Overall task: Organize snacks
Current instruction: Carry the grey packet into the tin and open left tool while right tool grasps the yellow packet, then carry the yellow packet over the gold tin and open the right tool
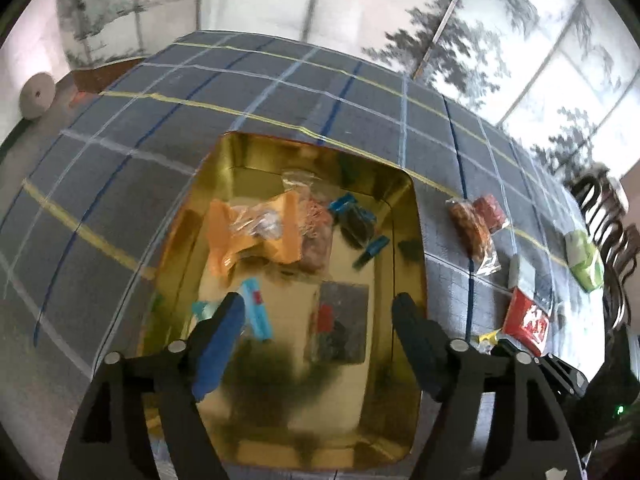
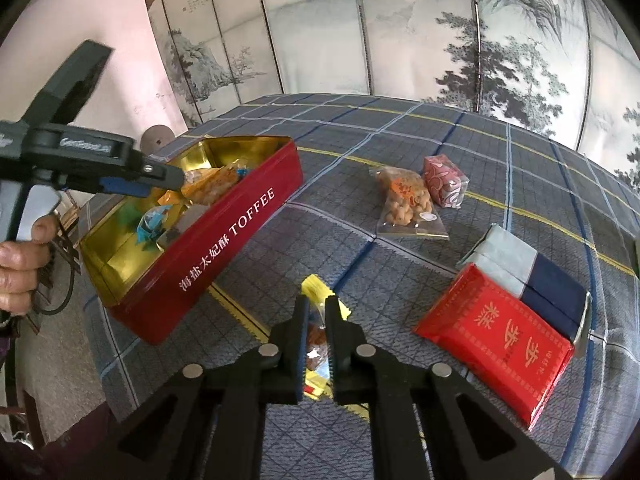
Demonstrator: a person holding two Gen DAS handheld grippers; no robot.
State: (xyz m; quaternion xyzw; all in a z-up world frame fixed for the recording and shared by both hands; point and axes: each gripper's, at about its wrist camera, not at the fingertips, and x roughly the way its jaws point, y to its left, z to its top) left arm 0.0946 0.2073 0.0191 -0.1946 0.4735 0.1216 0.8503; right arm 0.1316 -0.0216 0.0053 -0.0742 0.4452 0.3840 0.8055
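The right gripper [image 2: 316, 320] is clamping a yellow-edged snack packet [image 2: 316, 332], mostly hidden, perhaps nuts, beside the red toffee tin [image 2: 224, 236]. The left gripper [image 1: 320, 312] is hovering spread over the tin's gold interior [image 1: 280, 380].

left wrist: close above toffee tin [image 1: 416, 216], facing down | right wrist: low, right of tin [image 2: 240, 216] | shared: tin

The toffee tin [image 2: 224, 240] is gleaming, glossy red metal outside, mirror-bright gold inside [image 1: 404, 208]. A woven checked cloth [image 2: 400, 128] is covering the desk (matt, faintly ribbed). The snack bags [image 2: 408, 204] are glinting like clear crinkly plastic; the red packet [image 2: 496, 340] is shining smoothly.
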